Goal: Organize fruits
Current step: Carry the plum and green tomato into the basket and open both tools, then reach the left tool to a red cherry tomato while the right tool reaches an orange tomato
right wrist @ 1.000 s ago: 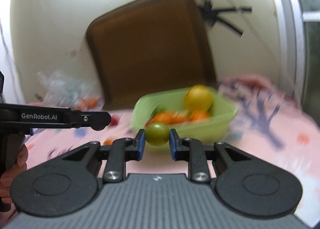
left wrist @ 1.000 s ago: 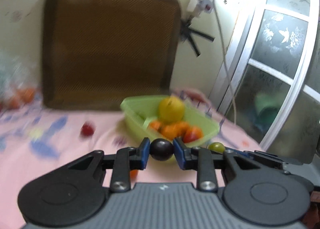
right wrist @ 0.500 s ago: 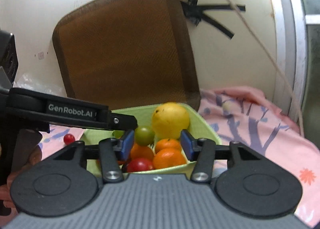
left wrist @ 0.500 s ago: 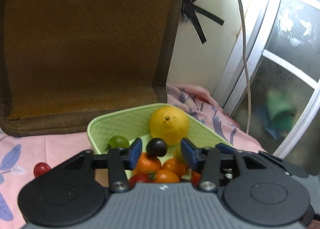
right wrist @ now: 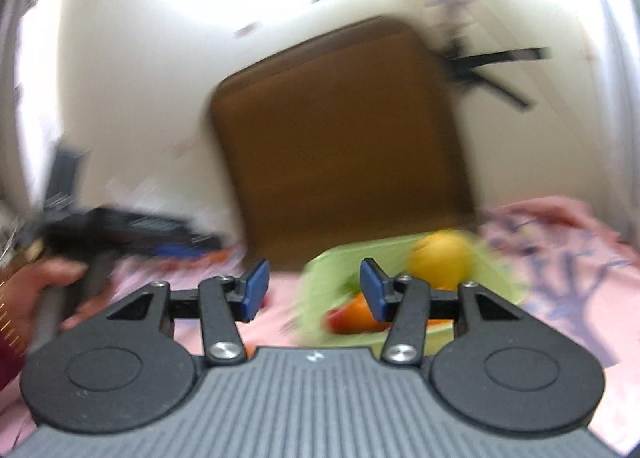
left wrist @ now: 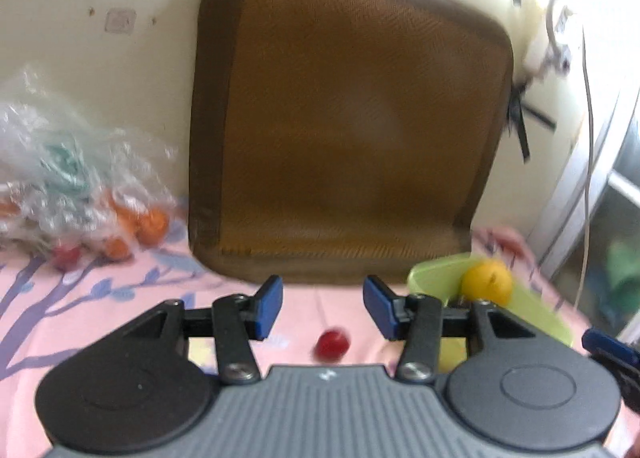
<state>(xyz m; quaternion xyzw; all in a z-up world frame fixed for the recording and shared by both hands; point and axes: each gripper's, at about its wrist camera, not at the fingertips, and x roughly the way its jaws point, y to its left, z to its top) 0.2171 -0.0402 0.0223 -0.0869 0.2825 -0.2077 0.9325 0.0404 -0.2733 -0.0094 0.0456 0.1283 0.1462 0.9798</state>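
Note:
My left gripper (left wrist: 323, 308) is open and holds nothing. A small red fruit (left wrist: 331, 343) lies on the pink cloth just below its fingertips. To its right stands the green basket (left wrist: 434, 272) with a yellow fruit (left wrist: 486, 285) in it. My right gripper (right wrist: 314, 290) is open and empty too, drawn back from the green basket (right wrist: 320, 278). That basket holds the yellow fruit (right wrist: 442, 258) and orange fruits (right wrist: 356, 312). The right wrist view is blurred by motion.
A brown woven seat pad (left wrist: 348, 118) leans on the wall behind the cloth. A clear plastic bag (left wrist: 60, 182) with orange and red fruits lies at the left. A hand (right wrist: 48, 290) holds the other gripper at the left of the right wrist view. A window frame (left wrist: 592, 178) is at the right.
Both grippers opened over the basket and let go of the dark fruit and the green fruit. Both have since pulled back; the left one swung left toward the red fruit.

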